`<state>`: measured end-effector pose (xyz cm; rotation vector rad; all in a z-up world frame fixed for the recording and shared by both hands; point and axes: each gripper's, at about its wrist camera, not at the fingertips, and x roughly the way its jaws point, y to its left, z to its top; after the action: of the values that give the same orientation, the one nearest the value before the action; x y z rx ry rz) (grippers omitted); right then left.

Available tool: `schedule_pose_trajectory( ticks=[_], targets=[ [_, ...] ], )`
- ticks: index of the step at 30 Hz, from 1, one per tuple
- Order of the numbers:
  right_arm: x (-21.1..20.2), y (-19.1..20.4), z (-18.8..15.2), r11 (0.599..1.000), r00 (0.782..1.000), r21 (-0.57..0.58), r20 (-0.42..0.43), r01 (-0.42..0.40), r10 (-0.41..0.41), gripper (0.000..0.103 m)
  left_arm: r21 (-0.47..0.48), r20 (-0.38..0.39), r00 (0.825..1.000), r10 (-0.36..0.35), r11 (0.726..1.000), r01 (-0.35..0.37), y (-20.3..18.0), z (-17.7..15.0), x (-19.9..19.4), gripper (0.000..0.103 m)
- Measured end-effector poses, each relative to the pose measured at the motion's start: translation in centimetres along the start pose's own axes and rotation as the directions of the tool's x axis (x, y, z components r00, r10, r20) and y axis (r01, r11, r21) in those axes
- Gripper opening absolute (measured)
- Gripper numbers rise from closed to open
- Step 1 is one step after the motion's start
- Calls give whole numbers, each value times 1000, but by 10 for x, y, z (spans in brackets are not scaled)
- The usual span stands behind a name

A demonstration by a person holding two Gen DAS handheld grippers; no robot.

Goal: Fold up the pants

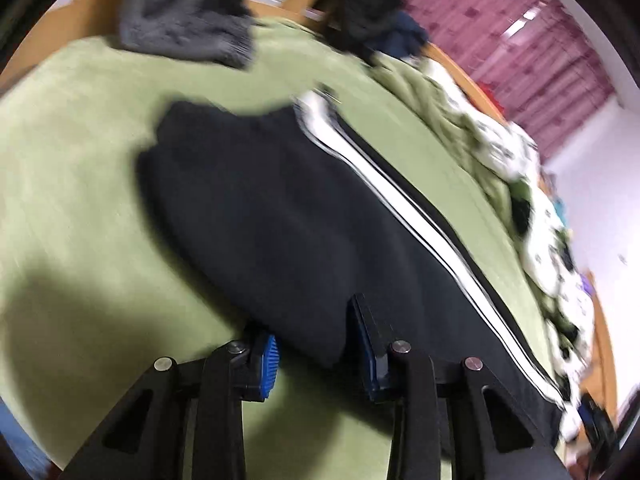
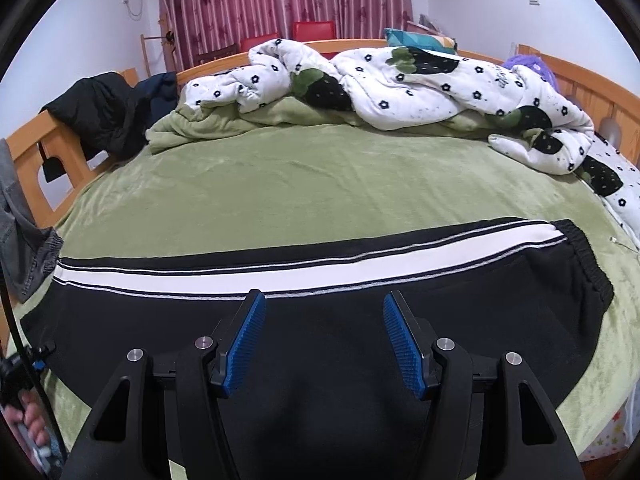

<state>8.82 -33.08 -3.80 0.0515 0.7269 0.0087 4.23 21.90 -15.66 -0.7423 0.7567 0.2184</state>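
Note:
Black pants [image 2: 320, 320] with a white side stripe [image 2: 224, 276] lie flat across the green bed cover [image 2: 320, 184]; the elastic waistband [image 2: 588, 264] is at the right. My right gripper [image 2: 324, 312] is open just above the pants' black fabric, empty. In the blurred left wrist view the pants [image 1: 280, 208] run from upper left to lower right, stripe [image 1: 400, 208] on their far side. My left gripper [image 1: 314, 332] is open, its fingers on either side of a fold of the pants' near edge.
A white flowered quilt [image 2: 400, 80] is bunched at the head of the bed. A grey garment [image 1: 184, 12] and dark clothes [image 2: 104, 112] hang on the wooden bed rail [image 2: 32, 140]. Pink curtains [image 2: 280, 0] hang behind.

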Motion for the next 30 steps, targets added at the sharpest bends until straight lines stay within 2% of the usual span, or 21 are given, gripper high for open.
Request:
schedule_pose_trajectory(
  ticks=[2,4,6,9,12,15,16,17,19,21,24,27,29,30],
  targets=[
    [3,7,-1,1000,1000,-11,-1,-1,1,60,-3,-5,1000,18,1000,-18,13,22,6,32],
    [9,15,-2,1000,1000,-30,-10,9,-10,60,2,25,996,80,997,-80,24,39,7,32],
    [18,20,-4,999,999,-40,-32,19,-20,60,-27,49,993,103,994,-102,43,53,7,32],
    [31,25,-9,999,997,-42,-70,24,-27,60,-93,29,999,26,995,-23,57,59,13,32],
    [41,30,-11,998,994,-43,-95,40,-44,60,-117,39,999,23,993,-18,49,59,18,32],
    [44,33,-13,998,993,-41,-107,41,-45,60,-83,45,996,76,994,-72,38,63,19,32],
    [43,34,-13,998,993,-45,-109,40,-45,60,-53,41,994,101,994,-99,33,65,18,28],
    [42,34,-13,998,993,-52,-108,40,-45,60,-4,41,990,137,991,-137,22,67,17,18],
    [37,34,-13,997,994,-71,-97,45,-51,60,88,86,979,183,978,-191,1,69,6,17],
    [29,31,-12,994,995,-95,-77,59,-66,60,204,187,957,222,944,-259,-39,66,-13,16],
    [13,18,-15,990,996,-117,-34,83,-88,60,346,276,943,185,897,-277,-99,53,-36,15],
    [4,-1,-19,987,993,-117,-22,113,-116,60,524,305,950,66,822,-225,-177,16,-56,15],
    [-2,-18,-21,989,993,-88,-20,117,-120,60,603,285,959,8,776,-186,-216,-11,-59,15],
    [-5,-26,-22,990,993,-72,-16,119,-121,60,652,250,968,-26,744,-149,-241,-33,-58,15]
  ],
)
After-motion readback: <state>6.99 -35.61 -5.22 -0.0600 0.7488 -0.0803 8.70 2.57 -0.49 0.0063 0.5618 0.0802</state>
